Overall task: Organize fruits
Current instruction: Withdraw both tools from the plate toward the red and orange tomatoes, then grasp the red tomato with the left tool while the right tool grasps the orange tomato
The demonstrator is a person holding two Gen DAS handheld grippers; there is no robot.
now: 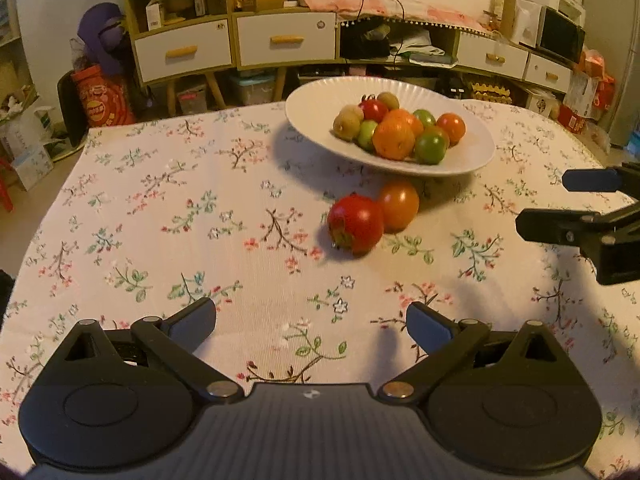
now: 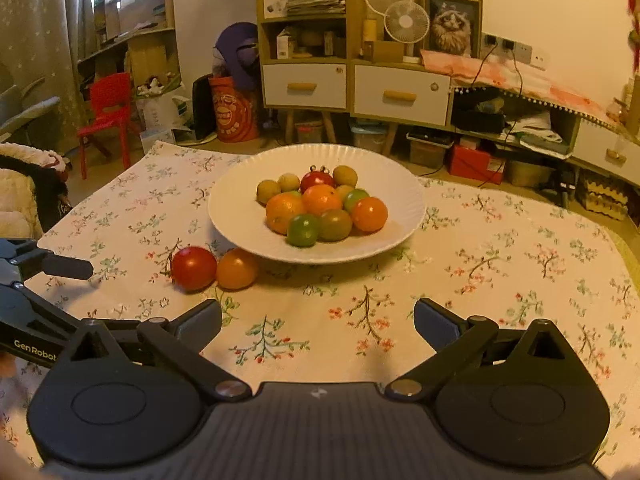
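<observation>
With both the left tool point(image 1: 312, 326) and right tool point(image 2: 318, 326) spread wide and empty, the red fruit point(image 1: 355, 224) and orange fruit point(image 1: 398, 204) lie touching on the table point(image 1: 160, 208) ahead of the left tool, just before the plate point(image 1: 320, 120), so straddle the red one squarely to avoid nudging its neighbour.

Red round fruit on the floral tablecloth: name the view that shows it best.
Left wrist view: the red round fruit sits near centre, large, calyx visible. In the right wrist view it appears smaller, off to the left.
</observation>
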